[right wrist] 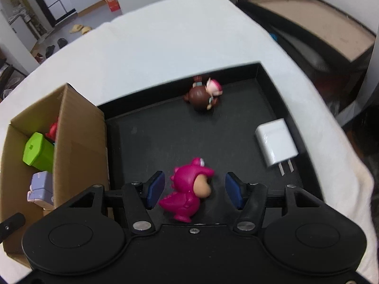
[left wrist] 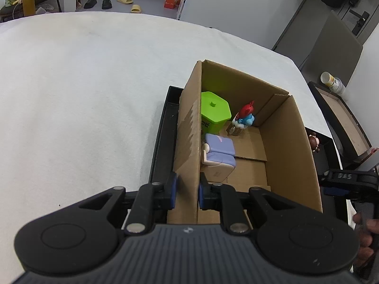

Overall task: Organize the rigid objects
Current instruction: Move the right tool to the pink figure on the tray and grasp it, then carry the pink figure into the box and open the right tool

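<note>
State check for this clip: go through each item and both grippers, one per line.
Left gripper: shut on cardboard box wall.
Right gripper: open, jaws either side of pink dinosaur figure.
Green bin: upright in box, lid on.
White charger: lying flat in black tray.
Brown-haired doll: lying in tray.

Magenta dinosaur figurine (right wrist: 187, 189) lies tipped on black tray (right wrist: 236, 123), beside cardboard box (right wrist: 78, 127).

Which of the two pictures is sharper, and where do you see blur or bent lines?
Left wrist view: sharp; the box and green bin are crisp, though the table edge curves from the fisheye. Right wrist view: softer, with the doll and tray rim smeared; the pink dinosaur between the open right tool is clearer.
</note>
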Demonstrator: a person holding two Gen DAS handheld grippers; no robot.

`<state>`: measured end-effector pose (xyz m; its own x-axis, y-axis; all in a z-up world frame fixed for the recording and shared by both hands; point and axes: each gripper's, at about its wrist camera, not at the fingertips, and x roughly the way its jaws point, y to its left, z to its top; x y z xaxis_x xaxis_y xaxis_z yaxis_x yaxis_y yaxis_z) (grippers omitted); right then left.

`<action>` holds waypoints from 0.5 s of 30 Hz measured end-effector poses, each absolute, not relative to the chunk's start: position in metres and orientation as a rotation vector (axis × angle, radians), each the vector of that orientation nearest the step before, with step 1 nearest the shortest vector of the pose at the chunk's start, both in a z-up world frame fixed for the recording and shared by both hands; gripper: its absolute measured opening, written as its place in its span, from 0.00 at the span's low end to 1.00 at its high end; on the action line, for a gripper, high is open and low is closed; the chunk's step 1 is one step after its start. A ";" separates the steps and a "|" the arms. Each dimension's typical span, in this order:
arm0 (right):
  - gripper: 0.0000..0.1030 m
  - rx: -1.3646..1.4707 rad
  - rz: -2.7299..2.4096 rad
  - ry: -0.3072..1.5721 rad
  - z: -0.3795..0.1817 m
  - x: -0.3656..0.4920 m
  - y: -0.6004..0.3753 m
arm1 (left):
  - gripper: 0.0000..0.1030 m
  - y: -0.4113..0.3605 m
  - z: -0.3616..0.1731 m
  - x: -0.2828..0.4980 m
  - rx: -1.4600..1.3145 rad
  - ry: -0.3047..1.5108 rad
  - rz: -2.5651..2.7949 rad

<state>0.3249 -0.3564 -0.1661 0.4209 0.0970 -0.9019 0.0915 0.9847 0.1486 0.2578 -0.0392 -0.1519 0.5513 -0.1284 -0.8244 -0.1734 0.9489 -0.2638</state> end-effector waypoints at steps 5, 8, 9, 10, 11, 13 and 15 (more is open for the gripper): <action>0.56 0.194 -0.032 1.135 -0.176 0.329 -0.352 | 0.16 -0.041 -0.151 0.257 -0.330 0.988 0.033; 0.56 0.190 -0.029 1.143 -0.179 0.332 -0.348 | 0.16 -0.042 -0.151 0.257 -0.331 0.989 0.033; 0.53 0.177 -0.020 1.154 -0.181 0.331 -0.345 | 0.16 -0.042 -0.151 0.257 -0.331 0.988 0.032; 0.40 0.173 -0.016 1.166 -0.183 0.331 -0.344 | 0.16 -0.042 -0.151 0.257 -0.332 0.988 0.031; 0.40 0.182 -0.019 1.174 -0.184 0.330 -0.344 | 0.16 -0.043 -0.151 0.257 -0.332 0.988 0.030; 0.40 0.196 -0.028 1.169 -0.182 0.328 -0.347 | 0.16 -0.042 -0.152 0.257 -0.333 0.987 0.029; 0.40 0.203 -0.035 1.147 -0.176 0.325 -0.350 | 0.16 -0.042 -0.152 0.257 -0.331 0.987 0.031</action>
